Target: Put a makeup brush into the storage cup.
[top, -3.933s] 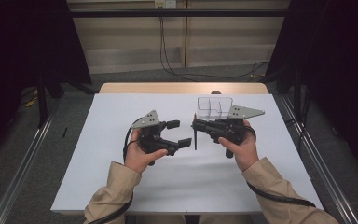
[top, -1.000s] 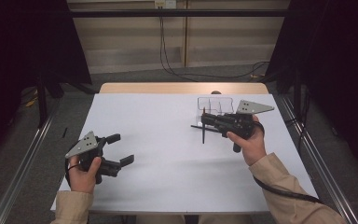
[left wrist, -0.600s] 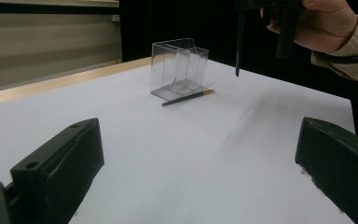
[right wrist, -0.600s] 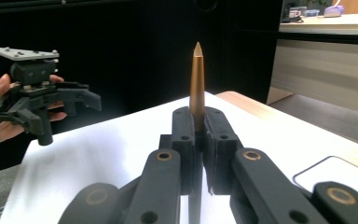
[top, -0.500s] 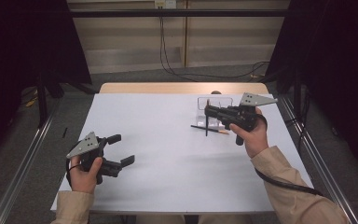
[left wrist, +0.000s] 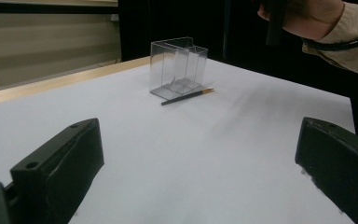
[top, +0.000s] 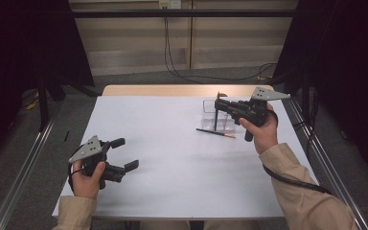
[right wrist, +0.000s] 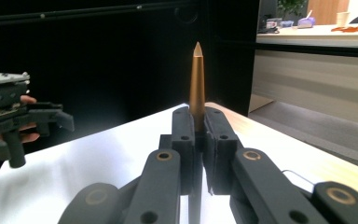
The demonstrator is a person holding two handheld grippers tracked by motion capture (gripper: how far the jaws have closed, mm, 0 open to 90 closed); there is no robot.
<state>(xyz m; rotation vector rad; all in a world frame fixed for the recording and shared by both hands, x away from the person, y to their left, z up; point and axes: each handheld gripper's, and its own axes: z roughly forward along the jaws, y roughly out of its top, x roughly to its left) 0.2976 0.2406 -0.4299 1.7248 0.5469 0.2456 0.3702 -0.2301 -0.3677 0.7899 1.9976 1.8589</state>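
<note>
My right gripper [top: 218, 104] is shut on a dark pencil [top: 215, 117] and holds it upright, with the bronze end [right wrist: 196, 84] sticking up above the jaws. In the high view the pencil's lower shaft overlaps a clear plastic box [top: 208, 112] at the back right of the table; whether it is inside I cannot tell. A second dark pencil [top: 215, 132] lies flat on the white sheet just in front of the box [left wrist: 177, 65]. My left gripper [top: 127, 154] rests open near the front left, nothing between its jaws.
A white sheet [top: 172, 158] covers the table, with a wooden strip [top: 172, 90] along the far edge. Metal rails run down both sides. Cables lie on the floor beyond the table.
The right gripper has carried the upright pencil a little up and farther back toward the box. Earlier the left gripper withdrew from the middle to the front left, and it has stayed there since.
</note>
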